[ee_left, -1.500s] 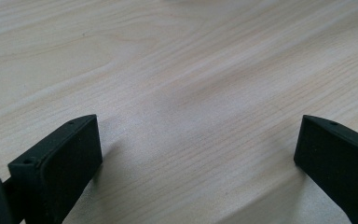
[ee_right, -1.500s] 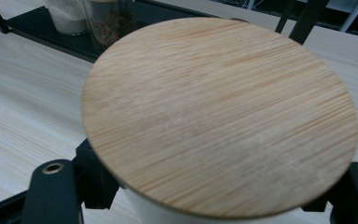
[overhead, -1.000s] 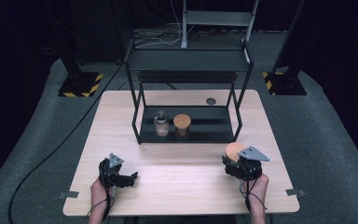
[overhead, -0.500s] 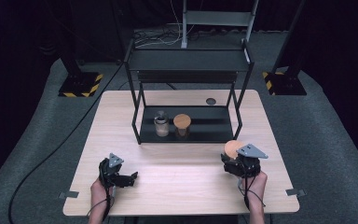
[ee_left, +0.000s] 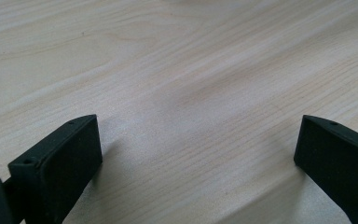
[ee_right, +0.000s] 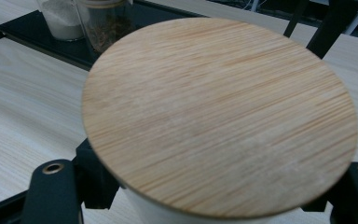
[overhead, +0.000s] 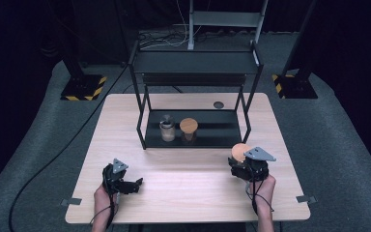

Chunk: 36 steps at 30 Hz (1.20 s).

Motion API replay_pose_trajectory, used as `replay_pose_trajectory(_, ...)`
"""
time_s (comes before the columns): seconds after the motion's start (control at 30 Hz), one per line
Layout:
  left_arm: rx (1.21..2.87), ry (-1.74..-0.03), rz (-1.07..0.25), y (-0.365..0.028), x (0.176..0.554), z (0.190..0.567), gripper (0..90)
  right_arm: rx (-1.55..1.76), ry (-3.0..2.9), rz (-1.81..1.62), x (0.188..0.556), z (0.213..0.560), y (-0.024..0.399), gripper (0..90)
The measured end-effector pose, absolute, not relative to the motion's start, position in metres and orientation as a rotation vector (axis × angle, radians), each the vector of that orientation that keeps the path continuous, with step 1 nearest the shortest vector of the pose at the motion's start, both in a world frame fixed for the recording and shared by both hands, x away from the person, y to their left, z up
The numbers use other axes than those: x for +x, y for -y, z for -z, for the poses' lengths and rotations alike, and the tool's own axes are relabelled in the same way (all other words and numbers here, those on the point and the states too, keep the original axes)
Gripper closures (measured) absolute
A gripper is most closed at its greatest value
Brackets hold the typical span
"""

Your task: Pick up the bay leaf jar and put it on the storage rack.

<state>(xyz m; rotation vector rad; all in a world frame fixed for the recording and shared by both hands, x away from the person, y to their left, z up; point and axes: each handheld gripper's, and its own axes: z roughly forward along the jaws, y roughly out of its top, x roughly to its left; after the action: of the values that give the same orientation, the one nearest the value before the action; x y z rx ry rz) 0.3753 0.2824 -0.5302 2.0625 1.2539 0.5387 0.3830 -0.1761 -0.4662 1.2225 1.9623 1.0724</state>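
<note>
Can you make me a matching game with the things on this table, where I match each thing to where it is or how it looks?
Things:
1. left gripper
2. right gripper
3. open jar
4. black rack

States:
A. stands at the table's far side
B. jaws wide apart over bare wood
C. no lid, on the rack's bottom shelf
D. clamped on a jar with a wooden lid

Pairs: 1-B, 2-D, 3-C, 4-A

Each hand carries black tongs: the left tongs (overhead: 136, 182) have a small grey three-cornered plate on top, and the right tongs (overhead: 235, 164) bear a larger one with tiny dark screw spots. A thin black cable trails back from each along the forearm. Seen close, the jaws are matte black blocks, flat-faced and square-edged, each with a small round hole near its tip.
</note>
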Motion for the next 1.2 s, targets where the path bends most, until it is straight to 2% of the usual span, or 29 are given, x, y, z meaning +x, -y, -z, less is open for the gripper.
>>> replay_pose_trajectory(1.2,2.065,-1.251,-0.545,-0.282,0.375,0.530,0.3,1.229,-1.972,-1.073,0.403,0.468,0.170,24.8)
